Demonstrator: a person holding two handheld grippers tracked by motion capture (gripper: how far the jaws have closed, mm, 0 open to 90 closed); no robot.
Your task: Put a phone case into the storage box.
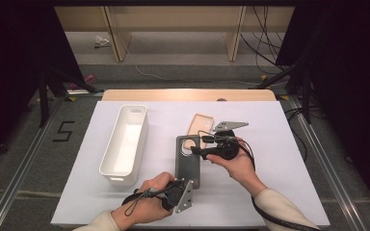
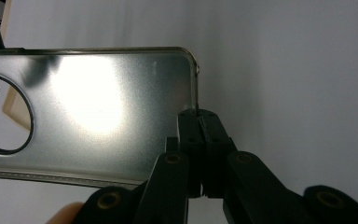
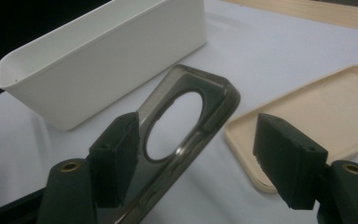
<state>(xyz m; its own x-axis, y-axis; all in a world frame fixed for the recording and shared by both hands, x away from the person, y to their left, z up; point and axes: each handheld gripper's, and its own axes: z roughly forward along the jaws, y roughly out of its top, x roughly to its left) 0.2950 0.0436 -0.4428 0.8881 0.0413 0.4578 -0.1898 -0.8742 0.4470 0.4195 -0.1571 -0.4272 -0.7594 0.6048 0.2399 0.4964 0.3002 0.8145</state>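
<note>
A smoky grey see-through phone case (image 1: pixel 188 166) lies on the white table cover, its round camera hole at the far end. My left gripper (image 1: pixel 185 183) is shut on the case's near edge; in the left gripper view the pads (image 2: pixel 189 135) pinch the rim of the case (image 2: pixel 98 107). My right gripper (image 1: pixel 196 151) comes in from the right at the case's far end and is open. In the right gripper view its jaws stand wide on either side of the camera-hole end (image 3: pixel 186 116), and the pads do not press on it. A beige phone case (image 1: pixel 200 124) (image 3: pixel 317 112) lies just beyond.
A long white plastic bin (image 1: pixel 125 144) (image 3: pixel 98 60) stands empty to the left of the cases, lengthwise away from me. The white cover (image 1: pixel 279 183) spreads to the right and front. A wooden table edge (image 1: pixel 188 95) runs along the far side.
</note>
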